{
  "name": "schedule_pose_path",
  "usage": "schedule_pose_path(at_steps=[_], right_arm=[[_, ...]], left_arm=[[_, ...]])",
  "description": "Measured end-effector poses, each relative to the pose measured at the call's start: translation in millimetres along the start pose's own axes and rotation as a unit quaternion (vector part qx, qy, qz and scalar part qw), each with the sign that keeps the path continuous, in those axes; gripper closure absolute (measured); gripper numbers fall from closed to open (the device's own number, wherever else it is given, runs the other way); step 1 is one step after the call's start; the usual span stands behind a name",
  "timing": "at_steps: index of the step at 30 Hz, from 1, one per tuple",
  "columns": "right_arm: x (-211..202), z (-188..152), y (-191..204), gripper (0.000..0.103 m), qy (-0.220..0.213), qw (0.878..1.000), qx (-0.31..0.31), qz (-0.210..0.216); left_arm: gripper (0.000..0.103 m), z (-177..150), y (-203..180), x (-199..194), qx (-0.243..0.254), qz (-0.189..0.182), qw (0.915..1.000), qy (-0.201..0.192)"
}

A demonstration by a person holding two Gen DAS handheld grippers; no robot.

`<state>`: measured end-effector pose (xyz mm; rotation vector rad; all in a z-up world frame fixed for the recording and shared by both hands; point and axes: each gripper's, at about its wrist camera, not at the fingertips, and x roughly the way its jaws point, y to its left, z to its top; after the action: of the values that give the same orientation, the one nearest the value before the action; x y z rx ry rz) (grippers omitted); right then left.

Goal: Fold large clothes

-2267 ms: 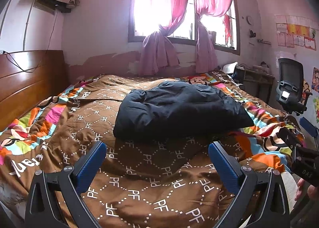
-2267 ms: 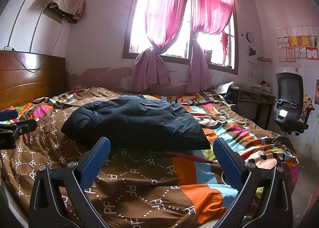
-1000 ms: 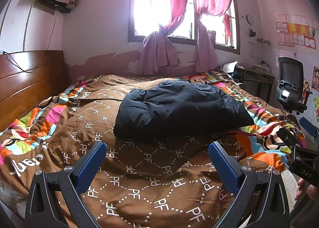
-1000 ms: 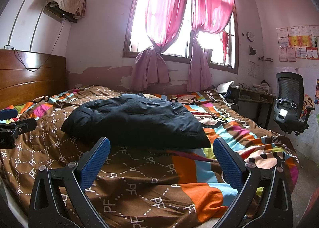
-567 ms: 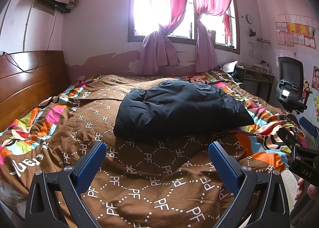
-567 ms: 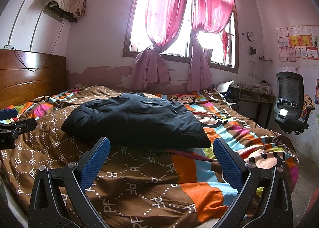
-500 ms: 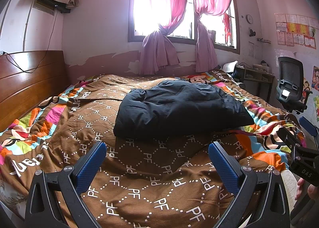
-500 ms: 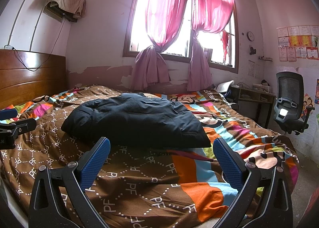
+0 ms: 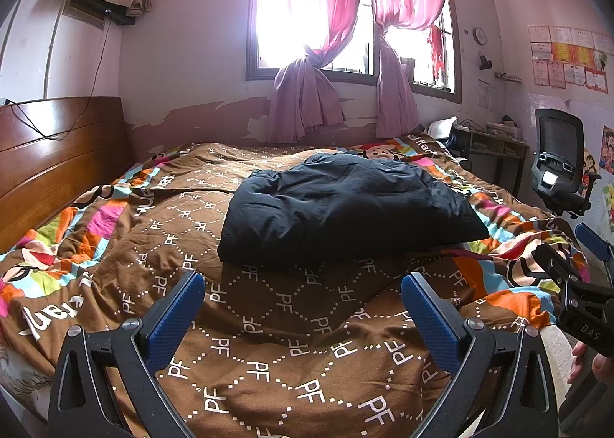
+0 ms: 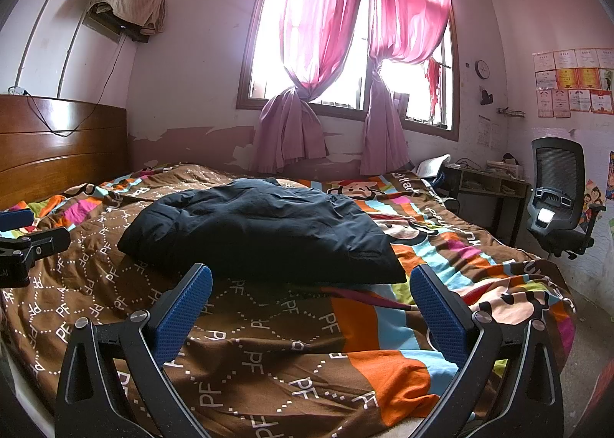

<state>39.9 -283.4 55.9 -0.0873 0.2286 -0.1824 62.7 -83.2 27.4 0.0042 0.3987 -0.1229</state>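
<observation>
A dark navy padded garment (image 9: 345, 215) (image 10: 261, 231) lies in a compact folded bundle in the middle of a bed covered by a brown and multicoloured quilt (image 9: 291, 323) (image 10: 268, 342). My left gripper (image 9: 303, 303) hovers over the quilt's near edge, open and empty, short of the garment. My right gripper (image 10: 311, 296) is likewise open and empty, a little nearer the bundle's front right corner. Each gripper shows at the edge of the other's view, with part of a hand (image 9: 591, 361) behind the right one.
A wooden headboard (image 9: 50, 154) runs along the left. Behind the bed is a window with pink curtains (image 9: 345, 35). A desk (image 10: 487, 188) and a black office chair (image 10: 556, 200) stand at the right, with bare floor (image 10: 587, 353) beside the bed.
</observation>
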Motion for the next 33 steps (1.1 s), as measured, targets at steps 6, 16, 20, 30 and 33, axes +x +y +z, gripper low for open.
schedule_pose_path(at_steps=[6,16,20,30,33], right_arm=[[0.2,0.1,0.2,0.001,0.0,1.0,0.0,0.0],[-0.2,0.5,1.2,0.001,0.0,1.0,-0.001,0.0],[0.5,-2.4,0.7,0.001,0.001,1.0,-0.003,0.003],[0.2,-8.0,-2.0,0.001,0.0,1.0,-0.002,0.007],[0.8,-7.1,-2.3,0.001,0.0,1.0,0.0,0.006]], left_arm=[[0.0,0.4,-0.9,0.0,0.0,0.0,1.0,0.0],[0.0,-5.1,3.2,-1.4,0.001,0.008,1.0,0.001],[0.0,-7.1,8.8,-2.6,-0.012,0.013,0.9998,-0.001],[0.0,-4.2,11.4,-2.5,-0.02,0.022,0.9995,-0.005],[0.0,-4.5,11.8,-4.2,-0.022,0.032,0.9992,-0.013]])
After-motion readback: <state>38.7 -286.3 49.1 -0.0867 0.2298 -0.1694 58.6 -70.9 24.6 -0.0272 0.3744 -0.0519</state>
